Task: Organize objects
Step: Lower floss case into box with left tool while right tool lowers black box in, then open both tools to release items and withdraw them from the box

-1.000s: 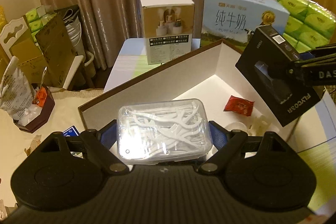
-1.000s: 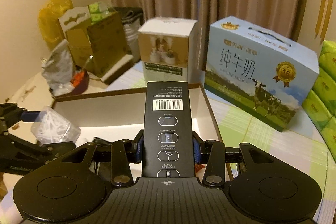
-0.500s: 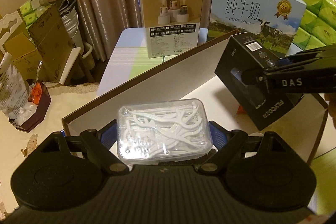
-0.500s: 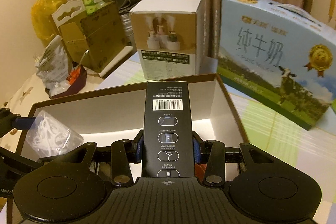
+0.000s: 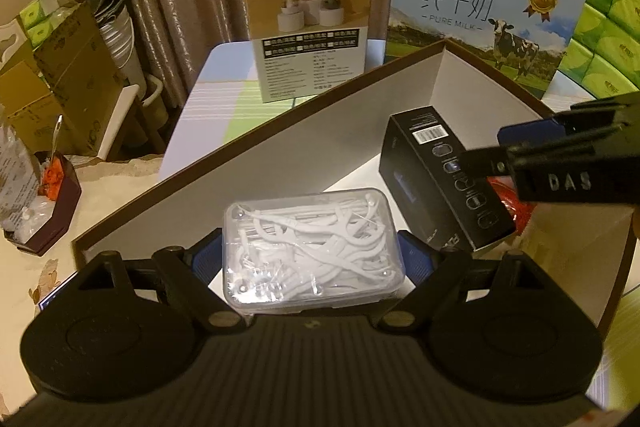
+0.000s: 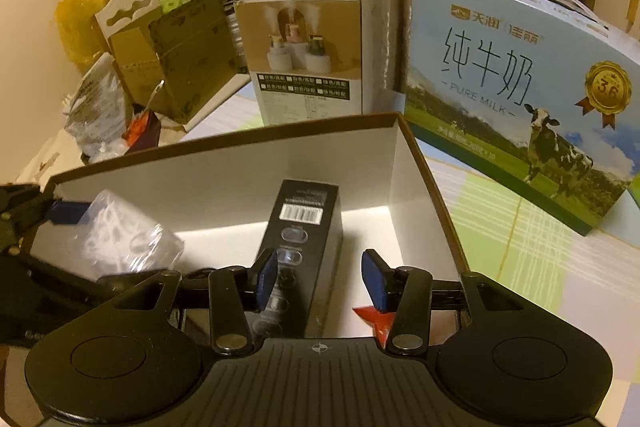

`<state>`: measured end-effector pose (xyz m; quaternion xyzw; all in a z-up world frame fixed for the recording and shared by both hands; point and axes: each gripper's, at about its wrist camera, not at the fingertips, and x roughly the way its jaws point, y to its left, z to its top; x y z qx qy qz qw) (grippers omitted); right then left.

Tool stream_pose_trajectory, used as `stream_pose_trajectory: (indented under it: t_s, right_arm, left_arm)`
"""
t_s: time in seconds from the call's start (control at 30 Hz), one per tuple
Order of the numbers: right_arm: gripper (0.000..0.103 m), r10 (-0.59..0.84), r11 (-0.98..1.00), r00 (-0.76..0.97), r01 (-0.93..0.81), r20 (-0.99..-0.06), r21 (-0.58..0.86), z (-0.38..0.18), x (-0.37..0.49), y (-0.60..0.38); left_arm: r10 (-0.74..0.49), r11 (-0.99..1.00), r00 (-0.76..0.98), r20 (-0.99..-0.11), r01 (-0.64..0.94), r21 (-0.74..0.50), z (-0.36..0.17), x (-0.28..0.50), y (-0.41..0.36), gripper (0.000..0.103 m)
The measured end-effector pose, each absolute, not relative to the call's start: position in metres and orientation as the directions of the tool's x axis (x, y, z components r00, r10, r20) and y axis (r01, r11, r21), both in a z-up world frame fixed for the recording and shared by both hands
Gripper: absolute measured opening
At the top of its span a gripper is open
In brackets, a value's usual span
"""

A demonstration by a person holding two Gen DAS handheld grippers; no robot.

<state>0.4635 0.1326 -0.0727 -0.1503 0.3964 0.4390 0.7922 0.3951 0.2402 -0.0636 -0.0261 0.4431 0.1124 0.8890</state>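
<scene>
- The large open cardboard box [image 5: 280,163] with brown rim and white inside walls fills the middle of both my views, sitting on a pale checked tablecloth [image 6: 500,227].
- Beyond its far right corner stands the blue milk carton case [image 6: 520,75] printed with a cow; left of that I see a white-and-tan product box [image 5: 308,19] showing small humidifiers, and stacked green tissue packs [image 5: 600,27] at the far right.
- On my left wrist view a brown cardboard carton [image 5: 68,79] stands off the table to the far left.
- The slim black rectangular box with a barcode [image 6: 304,239] lies tilted inside the open box, right of centre.
- My right gripper [image 6: 320,277] has just been opening: its blue pads [image 6: 374,279] now stand apart, the left one about at the black box's side, the right one clear of it, so it grips nothing.
- My left gripper [image 5: 312,259] is spread wide and clamped on the clear plastic case of white floss picks [image 5: 312,247], held over the near left part of the open box.
- A small red foil sachet [image 6: 370,319] lies on the box floor, just right of the black box.
</scene>
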Motion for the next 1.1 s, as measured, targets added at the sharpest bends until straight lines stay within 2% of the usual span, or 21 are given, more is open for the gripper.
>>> stream_pose_trajectory:
  t_s: [0.1,0.2,0.47,0.73,1.1]
  right_arm:
    - [0.050,0.572,0.572,0.297,-0.812,-0.765,0.112,-0.073,0.464,0.128]
    - [0.057,0.576,0.564,0.288,-0.818,-0.765,0.116,-0.072,0.462,0.122]
    - [0.076,0.595,0.537,0.282,-0.837,-0.753,0.111,-0.063,0.448,0.113]
    - [0.084,0.604,0.541,0.282,-0.832,-0.745,0.124,-0.056,0.437,0.104]
    - [0.087,0.634,0.564,0.293,-0.809,-0.716,0.168,-0.040,0.418,0.079]
  left_arm:
    - [0.173,0.976,0.604,-0.778,-0.212,0.053,-0.063,0.400,0.236,0.085]
    - [0.173,0.977,0.617,-0.767,-0.204,0.056,-0.061,0.405,0.234,0.092]
    - [0.186,0.971,0.560,-0.807,-0.233,0.062,-0.062,0.403,0.240,0.093]
    - [0.192,0.966,0.547,-0.815,-0.252,0.058,-0.054,0.385,0.242,0.095]
    - [0.196,0.963,0.563,-0.803,-0.266,0.049,-0.033,0.357,0.235,0.096]
